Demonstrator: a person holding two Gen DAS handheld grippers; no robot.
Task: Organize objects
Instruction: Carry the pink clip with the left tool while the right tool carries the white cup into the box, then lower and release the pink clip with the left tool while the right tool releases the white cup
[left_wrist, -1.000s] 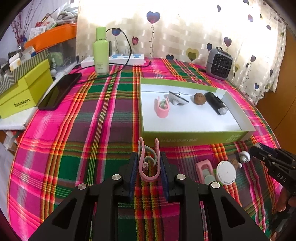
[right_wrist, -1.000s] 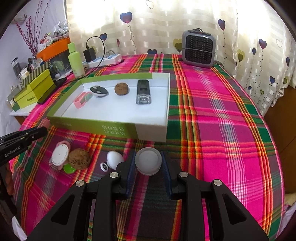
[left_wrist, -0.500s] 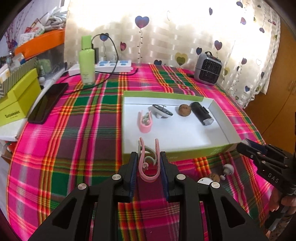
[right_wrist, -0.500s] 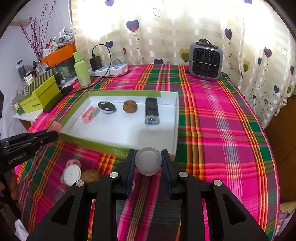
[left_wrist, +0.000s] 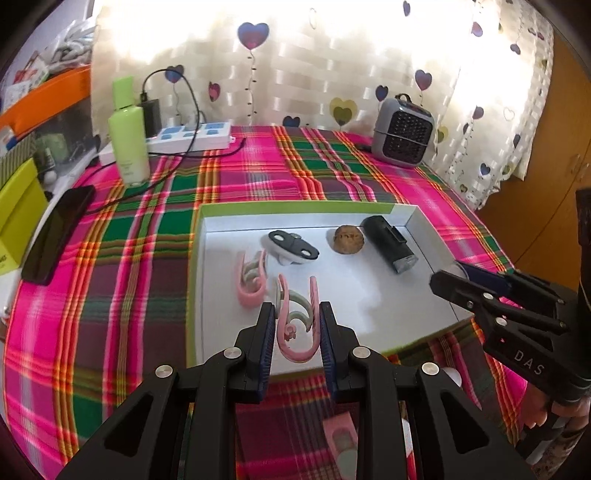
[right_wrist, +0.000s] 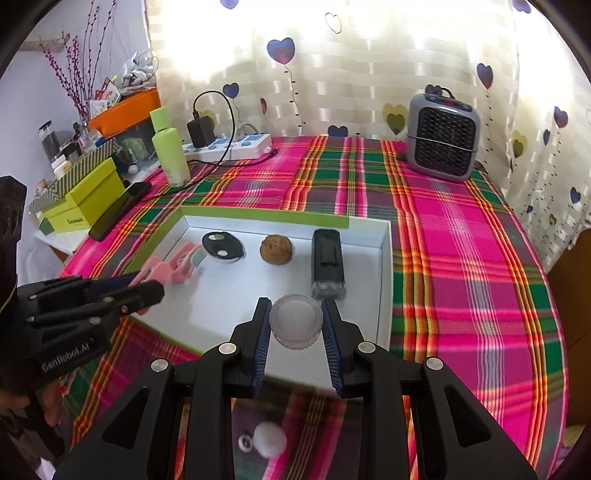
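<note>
Your left gripper (left_wrist: 297, 325) is clamped on a pink hair clip (left_wrist: 296, 325) and your right gripper (right_wrist: 295, 325) is clamped on a translucent round cap (right_wrist: 295, 320); both hang over the near part of the white tray (right_wrist: 384, 266). Lower each load onto bare floor before letting go: put the clip just right of the matching clip (left_wrist: 251, 282) already lying there, and the cap in front of the black flashlight (right_wrist: 328, 263). A second ago both loads were above the plaid cloth (left_wrist: 110, 295), short of the tray's near wall; they now sit past it.
</note>
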